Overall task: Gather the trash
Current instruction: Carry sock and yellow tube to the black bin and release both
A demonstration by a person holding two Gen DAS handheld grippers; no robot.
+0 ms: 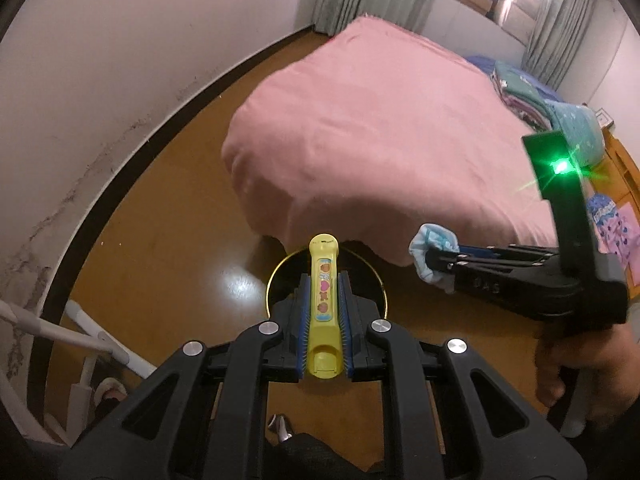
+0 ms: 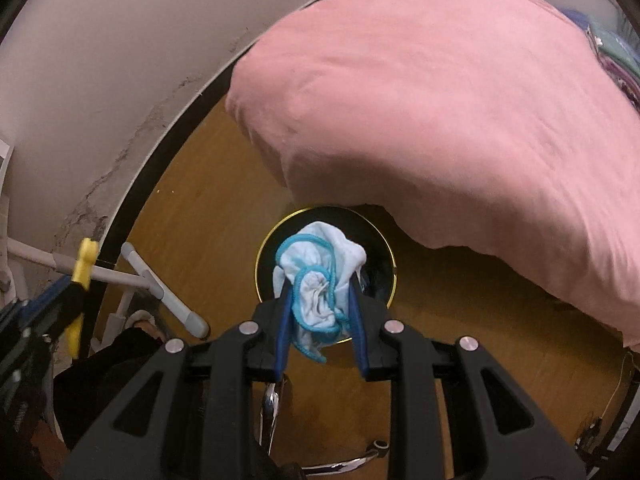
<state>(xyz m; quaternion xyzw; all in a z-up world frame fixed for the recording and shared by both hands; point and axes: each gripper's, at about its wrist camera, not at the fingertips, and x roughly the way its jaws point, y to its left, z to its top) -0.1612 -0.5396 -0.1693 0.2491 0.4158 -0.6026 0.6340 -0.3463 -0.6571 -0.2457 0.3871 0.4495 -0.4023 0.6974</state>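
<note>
Release is best made only once the crumpled mask (image 2: 316, 280), clamped in the right gripper (image 2: 320, 320), and the yellow stick (image 1: 325, 304), clamped in the left gripper (image 1: 325, 312), are centred over the bin (image 2: 384, 280).

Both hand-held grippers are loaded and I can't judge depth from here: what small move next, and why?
Probably open the right hand-held gripper. It is shut on the crumpled blue mask, which the right wrist view shows lined up over the black bin. The left hand-held gripper, gripping the yellow tube, can drop after.
</note>
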